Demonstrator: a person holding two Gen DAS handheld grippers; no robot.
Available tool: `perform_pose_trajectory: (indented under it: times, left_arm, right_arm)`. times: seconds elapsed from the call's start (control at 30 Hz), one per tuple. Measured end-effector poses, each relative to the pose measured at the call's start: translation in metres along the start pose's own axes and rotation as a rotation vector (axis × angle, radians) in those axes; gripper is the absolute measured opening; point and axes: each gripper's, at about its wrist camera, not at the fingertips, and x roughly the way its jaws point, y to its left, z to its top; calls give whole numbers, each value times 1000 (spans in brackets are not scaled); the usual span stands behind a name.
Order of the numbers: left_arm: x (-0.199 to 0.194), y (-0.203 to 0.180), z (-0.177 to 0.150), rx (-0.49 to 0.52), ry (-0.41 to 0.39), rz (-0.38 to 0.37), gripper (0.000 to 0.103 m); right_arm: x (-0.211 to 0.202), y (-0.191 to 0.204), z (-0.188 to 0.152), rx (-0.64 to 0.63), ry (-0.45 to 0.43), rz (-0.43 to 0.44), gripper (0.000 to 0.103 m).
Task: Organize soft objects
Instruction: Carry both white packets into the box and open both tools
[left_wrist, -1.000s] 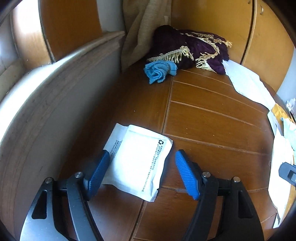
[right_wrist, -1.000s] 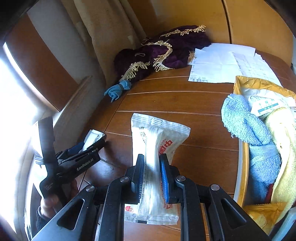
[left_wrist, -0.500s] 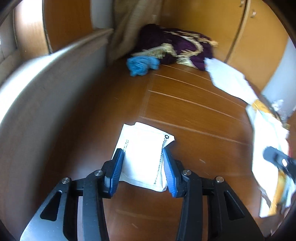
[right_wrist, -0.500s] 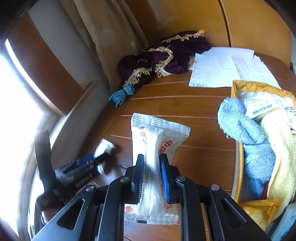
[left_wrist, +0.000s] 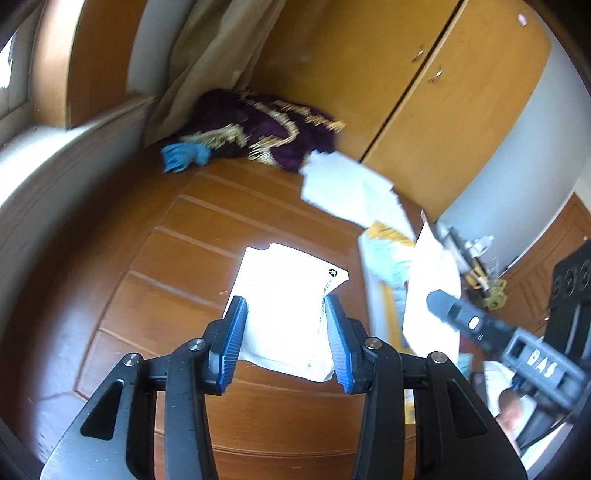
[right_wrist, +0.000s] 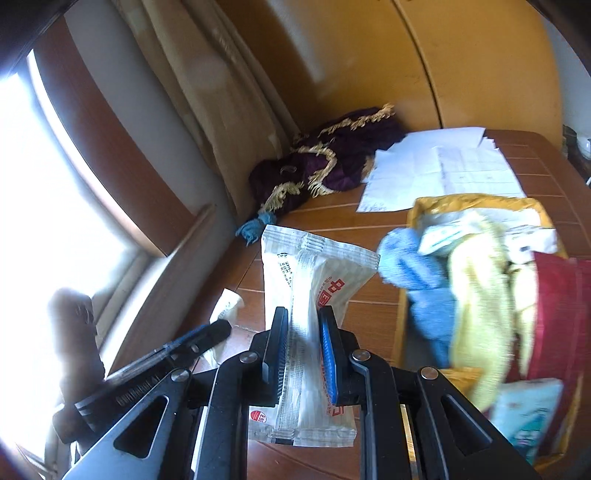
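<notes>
Two grippers hang above the wooden table: the left gripper clasps a flat white packet, and the right gripper pinches a sealed white pouch upright, left of the table's yellow tray of towels.

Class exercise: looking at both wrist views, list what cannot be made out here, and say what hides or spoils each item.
1. Left wrist view: the white pouch is washed out by glare; its print is unreadable.
2. Left wrist view: whether the left gripper actually pinches the pouch cannot be told.
3. Right wrist view: the yellow basket contents are motion-blurred and cut off by the edge.
4. Right wrist view: the white packet has print too small to read.
</notes>
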Motion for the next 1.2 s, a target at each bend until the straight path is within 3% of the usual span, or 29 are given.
perform_pose_trajectory:
  times: [0.2, 0.5, 0.6, 0.87, 1.07, 1.2]
  left_arm:
    - [-4, -47, 6, 44, -12, -65, 40]
    - [30, -124, 18, 130, 38, -142, 40]
    - [48, -142, 28, 148, 49, -150, 40]
    - [129, -157, 63, 110, 168, -158, 40]
    - [169, -161, 53, 107, 239, -164, 41]
    - [172, -165, 45, 144, 222, -146, 42]
  right_arm:
    - [-33, -49, 6, 83, -14, 40, 18]
    - [-71, -119, 40, 157, -107, -62, 18]
    - [-61, -145, 63, 199, -88, -72, 18]
    - [-13, -185, 96, 269, -14, -156, 18]
    - [7, -195, 92, 276, -16, -188, 19]
    - [13, -194, 89, 264, -12, -208, 27]
